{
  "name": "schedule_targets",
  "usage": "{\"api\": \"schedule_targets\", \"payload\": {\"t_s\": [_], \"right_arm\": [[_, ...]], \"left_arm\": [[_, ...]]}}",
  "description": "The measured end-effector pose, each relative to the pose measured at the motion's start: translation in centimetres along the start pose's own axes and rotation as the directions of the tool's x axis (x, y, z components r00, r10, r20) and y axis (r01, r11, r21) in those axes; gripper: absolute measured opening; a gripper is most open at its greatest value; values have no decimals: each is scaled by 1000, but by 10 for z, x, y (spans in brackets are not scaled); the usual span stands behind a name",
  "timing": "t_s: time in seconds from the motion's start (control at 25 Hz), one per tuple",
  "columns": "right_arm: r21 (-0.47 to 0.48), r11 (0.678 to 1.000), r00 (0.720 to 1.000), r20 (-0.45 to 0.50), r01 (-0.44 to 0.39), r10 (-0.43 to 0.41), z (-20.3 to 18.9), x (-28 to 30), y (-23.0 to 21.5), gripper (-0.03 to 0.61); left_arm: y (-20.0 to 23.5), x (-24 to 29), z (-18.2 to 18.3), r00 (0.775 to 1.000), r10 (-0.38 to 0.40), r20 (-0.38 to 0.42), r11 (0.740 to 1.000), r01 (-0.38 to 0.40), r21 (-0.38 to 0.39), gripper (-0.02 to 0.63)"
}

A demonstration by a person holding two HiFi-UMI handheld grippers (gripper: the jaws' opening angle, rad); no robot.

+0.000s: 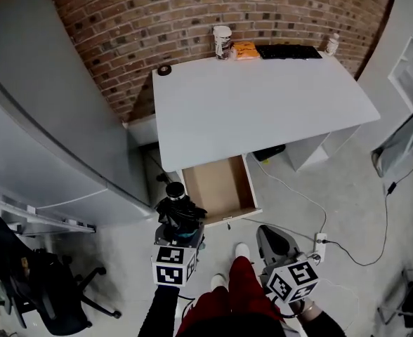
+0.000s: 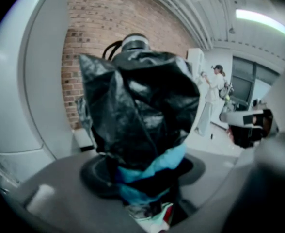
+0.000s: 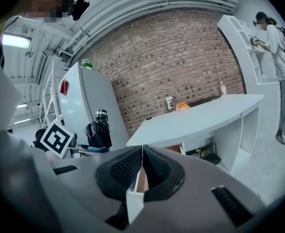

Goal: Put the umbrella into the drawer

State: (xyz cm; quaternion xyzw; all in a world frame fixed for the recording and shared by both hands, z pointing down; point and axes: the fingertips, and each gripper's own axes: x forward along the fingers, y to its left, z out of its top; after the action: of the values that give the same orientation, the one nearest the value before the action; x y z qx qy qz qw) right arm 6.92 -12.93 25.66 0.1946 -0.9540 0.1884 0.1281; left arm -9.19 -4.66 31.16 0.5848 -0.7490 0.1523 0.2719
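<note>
A folded black umbrella point(image 1: 179, 212) with a silver-ringed tip stands up out of my left gripper point(image 1: 180, 230), whose jaws are closed on its lower end. In the left gripper view the umbrella point(image 2: 140, 113) fills the middle, with blue fabric at the jaws. The open wooden drawer point(image 1: 217, 187) juts out from under the white desk point(image 1: 263, 104), just beyond the umbrella. My right gripper point(image 1: 273, 243) hangs to the right of the drawer's front, its pads point(image 3: 154, 166) pressed together with nothing between them. The umbrella point(image 3: 100, 131) also shows at left in the right gripper view.
A large grey cabinet point(image 1: 45, 118) stands to the left. On the desk's far edge sit a jar point(image 1: 223, 42), an orange packet point(image 1: 245, 50) and a keyboard point(image 1: 289, 51). Cables and a power strip point(image 1: 320, 246) lie on the floor at right. A person point(image 3: 280, 57) stands by white shelves.
</note>
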Motion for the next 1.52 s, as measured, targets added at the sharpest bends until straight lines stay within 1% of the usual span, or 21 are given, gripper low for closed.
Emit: {"api": "schedule_targets", "payload": {"t_s": [0.24,0.48,0.68,0.8,1.0,1.2,1.52], "right_arm": [[15,1000,999,-38,11,-10,-2,25,-43,11],[37,999,993,-119,13,-8,-8,53,-72,11],[56,998,988,-154,8,0,-28,73,-90,11],[70,998,983,-183,6,7,-41,87,-96,11],[95,995,976,-218,4,17,-57,107,-107,11],[92,996,968,-252,6,17,-72,128,-120,11],[82,997,948,-319,2,24,-98,151,-135,11]], "left_arm": [[-3,55,-5,996,0,-87,998,6,67,267],[-8,105,-11,986,-16,-165,993,34,111,267],[-9,142,-23,975,-34,-219,986,69,154,267],[-6,162,-34,962,-39,-269,977,93,193,267],[-6,194,-48,944,-48,-327,962,131,239,267],[-4,224,-64,920,-44,-389,937,173,303,267],[-4,261,-96,877,-42,-479,907,235,350,267]]}}
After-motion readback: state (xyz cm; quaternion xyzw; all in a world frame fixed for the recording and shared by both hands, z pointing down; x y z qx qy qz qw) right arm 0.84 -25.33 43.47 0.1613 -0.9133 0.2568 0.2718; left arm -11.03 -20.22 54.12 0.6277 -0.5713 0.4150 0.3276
